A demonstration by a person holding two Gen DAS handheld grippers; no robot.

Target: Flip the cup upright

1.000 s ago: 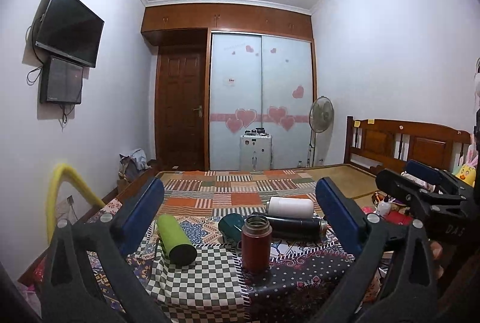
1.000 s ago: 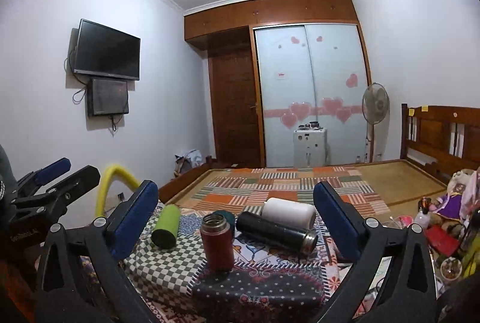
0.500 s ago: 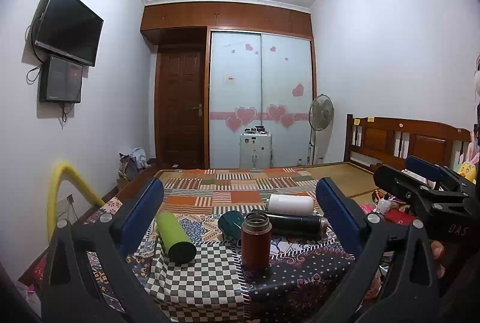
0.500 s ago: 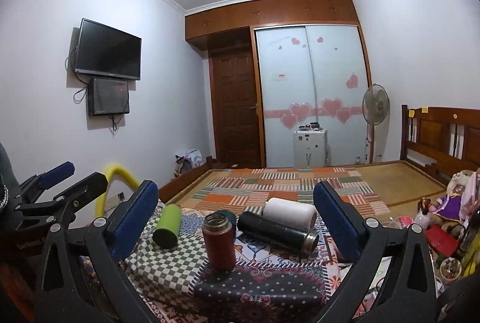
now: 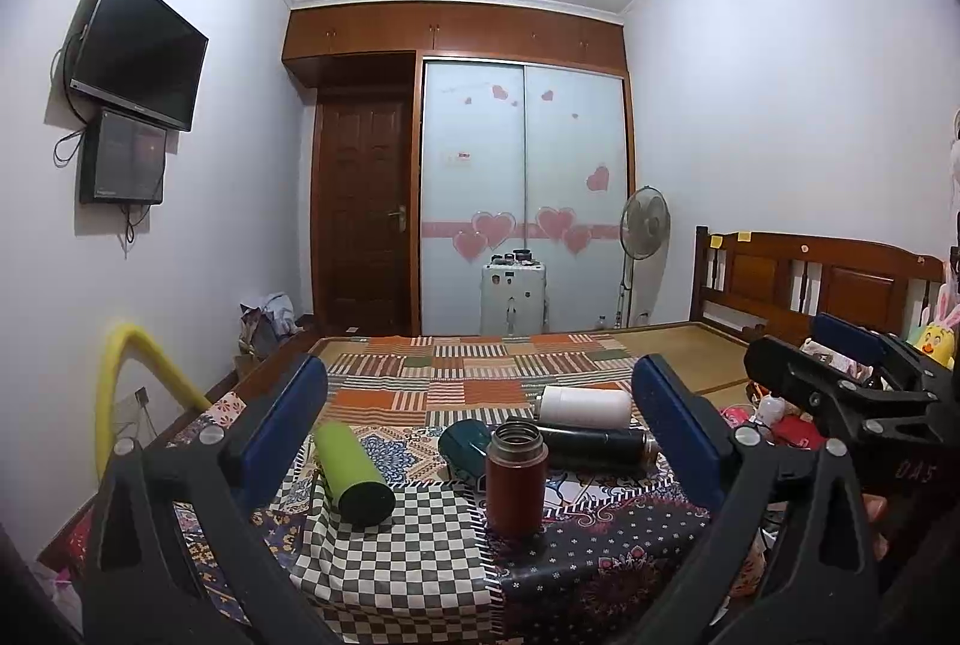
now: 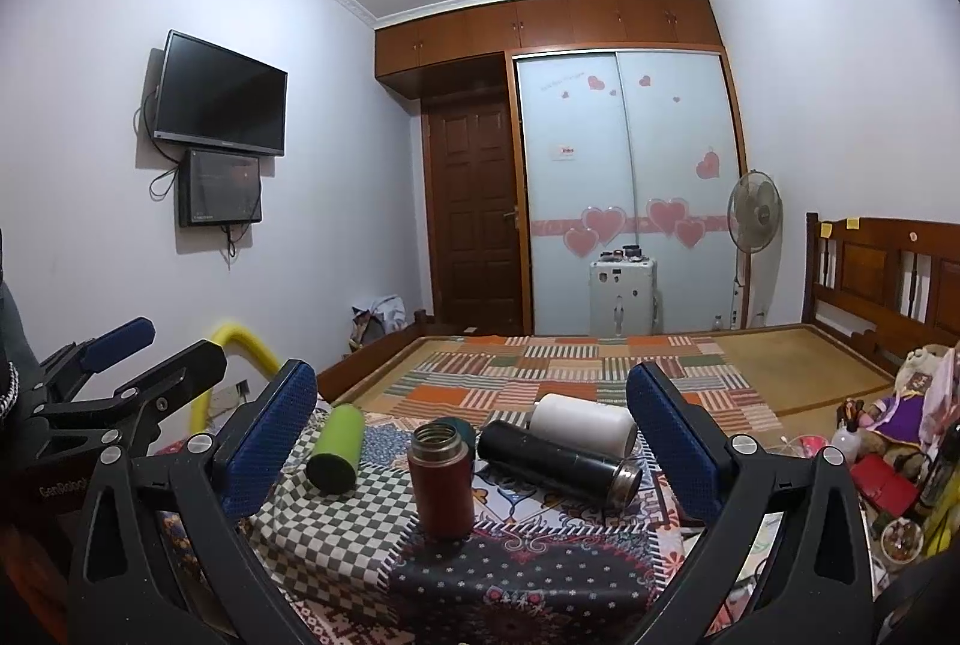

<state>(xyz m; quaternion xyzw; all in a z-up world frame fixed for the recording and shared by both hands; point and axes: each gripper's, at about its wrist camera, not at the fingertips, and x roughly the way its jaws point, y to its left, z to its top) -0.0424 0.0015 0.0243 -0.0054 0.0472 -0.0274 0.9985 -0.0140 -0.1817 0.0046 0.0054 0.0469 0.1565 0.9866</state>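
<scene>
A dark red cup (image 5: 515,471) (image 6: 441,480) stands upright on the patterned cloth, mouth up. A green cup (image 5: 353,473) (image 6: 336,448), a black flask (image 5: 591,446) (image 6: 558,462), a white cup (image 5: 585,405) (image 6: 583,424) and a dark teal cup (image 5: 461,446) (image 6: 459,429) lie on their sides around it. My left gripper (image 5: 480,423) is open and empty, held back from the cups. My right gripper (image 6: 474,417) is open and empty too, also short of them. Each gripper shows at the edge of the other's view.
The cups lie on a cloth-covered table (image 5: 390,573) in front of a bed with a patchwork cover (image 5: 468,375). A yellow tube (image 5: 120,381) arches at the left. Toys and clutter (image 6: 888,441) sit at the right. A fan (image 6: 753,219) stands by the wardrobe.
Both grippers have barely shifted; the view has risen slightly. The cups have not moved.
</scene>
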